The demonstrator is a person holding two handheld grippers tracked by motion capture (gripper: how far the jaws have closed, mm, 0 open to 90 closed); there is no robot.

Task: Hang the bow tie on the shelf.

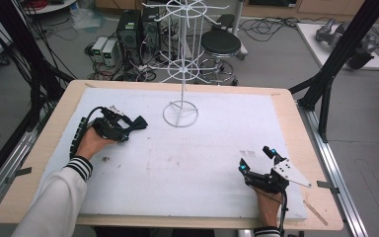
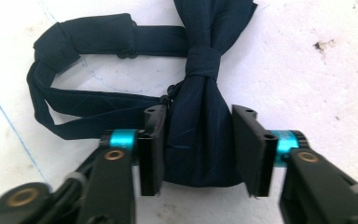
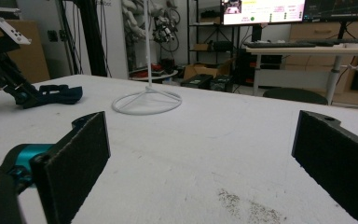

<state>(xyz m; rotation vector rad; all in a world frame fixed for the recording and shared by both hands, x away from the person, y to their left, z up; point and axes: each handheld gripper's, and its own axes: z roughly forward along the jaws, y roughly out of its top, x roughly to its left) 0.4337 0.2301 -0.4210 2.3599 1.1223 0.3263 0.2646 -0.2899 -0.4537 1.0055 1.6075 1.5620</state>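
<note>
Toward nine o'clock on the white table cover (image 1: 187,163) we see the left gripper (image 1: 126,129), carried by the person's left hand (image 1: 91,140) in a striped cuff, lowered onto a dark navy bow tie (image 1: 138,122). Seen in the left gripper view, the bow tie (image 2: 200,126) lies flat on the cover with its knot toward twelve o'clock and its band looping off toward ten o'clock; one wing sits between the two black jaws, the left pad touching the fabric and the right pad standing just clear of it, so we read the left gripper (image 2: 200,149) as partly closed around the wing but not yet clamped. At the centre, toward twelve o'clock, stands a white wire rack (image 1: 181,69) on a ring base, well apart from both hands. Toward five o'clock we find the right gripper (image 1: 256,158) resting on the cover, its jaws spread wide; the right gripper view shows the right gripper (image 3: 200,154) with bare cover between its pads, released and holding nothing.
</note>
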